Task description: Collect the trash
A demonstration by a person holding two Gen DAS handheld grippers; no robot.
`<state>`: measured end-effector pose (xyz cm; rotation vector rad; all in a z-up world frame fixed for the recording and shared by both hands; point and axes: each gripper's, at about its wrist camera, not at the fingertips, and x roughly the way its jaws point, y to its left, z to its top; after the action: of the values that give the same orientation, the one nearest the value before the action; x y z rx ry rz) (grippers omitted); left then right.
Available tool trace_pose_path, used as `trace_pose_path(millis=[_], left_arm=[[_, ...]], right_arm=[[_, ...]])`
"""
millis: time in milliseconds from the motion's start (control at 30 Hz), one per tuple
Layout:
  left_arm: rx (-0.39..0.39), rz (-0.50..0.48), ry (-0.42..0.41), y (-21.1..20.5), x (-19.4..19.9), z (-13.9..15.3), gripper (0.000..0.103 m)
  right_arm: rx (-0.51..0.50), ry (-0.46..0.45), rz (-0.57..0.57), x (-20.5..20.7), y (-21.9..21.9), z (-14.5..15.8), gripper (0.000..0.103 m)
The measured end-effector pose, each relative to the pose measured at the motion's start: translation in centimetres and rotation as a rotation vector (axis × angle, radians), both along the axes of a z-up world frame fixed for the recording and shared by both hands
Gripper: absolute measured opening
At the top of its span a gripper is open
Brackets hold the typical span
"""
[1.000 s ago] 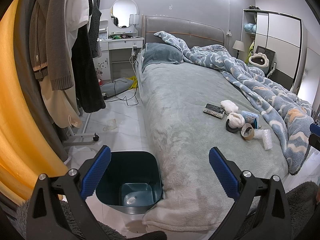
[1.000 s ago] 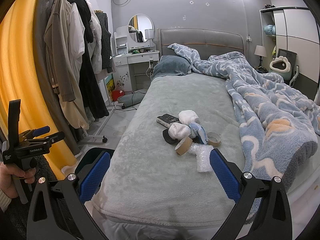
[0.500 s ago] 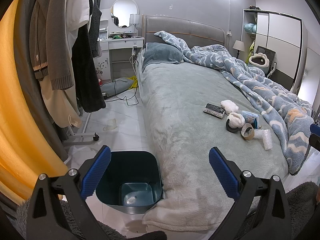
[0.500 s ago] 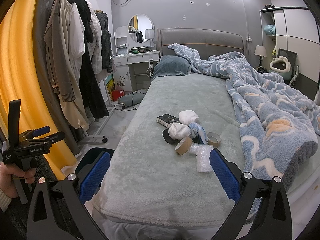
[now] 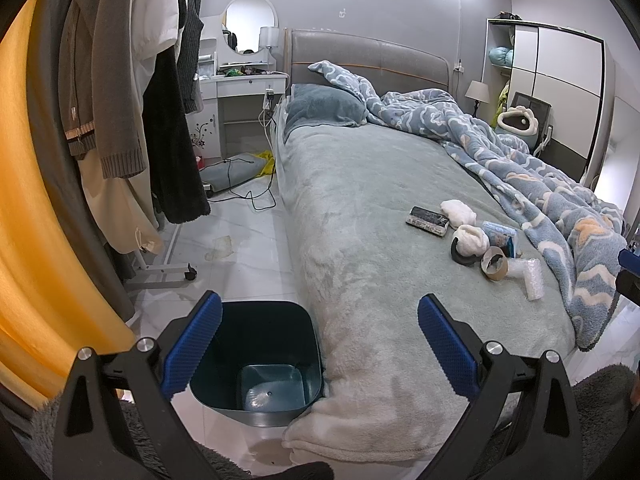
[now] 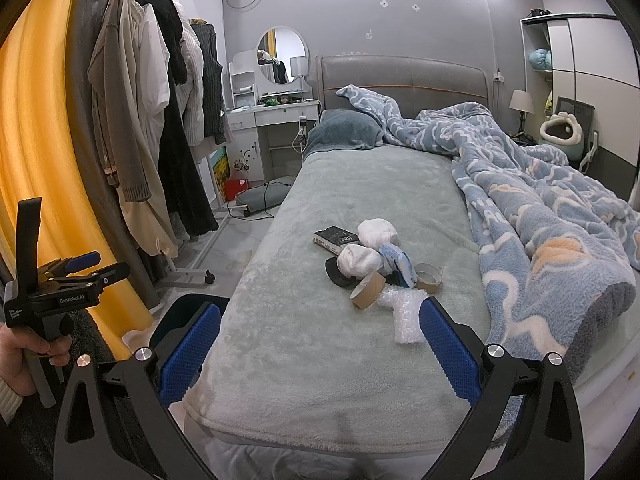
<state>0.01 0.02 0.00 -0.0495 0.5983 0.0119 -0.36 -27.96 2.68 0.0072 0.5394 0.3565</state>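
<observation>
A heap of trash lies on the grey-green bed (image 6: 320, 360): a cardboard tape roll (image 6: 367, 290), a second tape roll (image 6: 429, 276), crumpled bubble wrap (image 6: 404, 316), white wads (image 6: 358, 260), a blue packet (image 6: 398, 262) and a dark small box (image 6: 335, 237). The same heap (image 5: 492, 248) shows at the right of the left wrist view. A dark teal bin (image 5: 260, 360) stands on the floor at the bed's foot corner. My left gripper (image 5: 319, 344) is open above the bin and bed corner. My right gripper (image 6: 319, 354) is open, short of the heap.
A clothes rack with coats (image 6: 160, 152) stands left of the bed, beside a yellow curtain (image 6: 48, 152). A blue patterned blanket (image 6: 540, 220) covers the bed's right side. A cable (image 5: 248, 196) and a flat pad lie on the floor near the white dresser (image 5: 244, 92).
</observation>
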Motion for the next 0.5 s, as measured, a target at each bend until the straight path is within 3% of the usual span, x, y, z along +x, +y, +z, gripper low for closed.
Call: trace_pose_path(millis=[500], left_arm=[[-0.002, -0.001, 0.001, -0.03, -0.01, 0.00, 0.100]], right_arm=[[-0.002, 0.001, 0.001, -0.01, 0.11, -0.06, 0.100]])
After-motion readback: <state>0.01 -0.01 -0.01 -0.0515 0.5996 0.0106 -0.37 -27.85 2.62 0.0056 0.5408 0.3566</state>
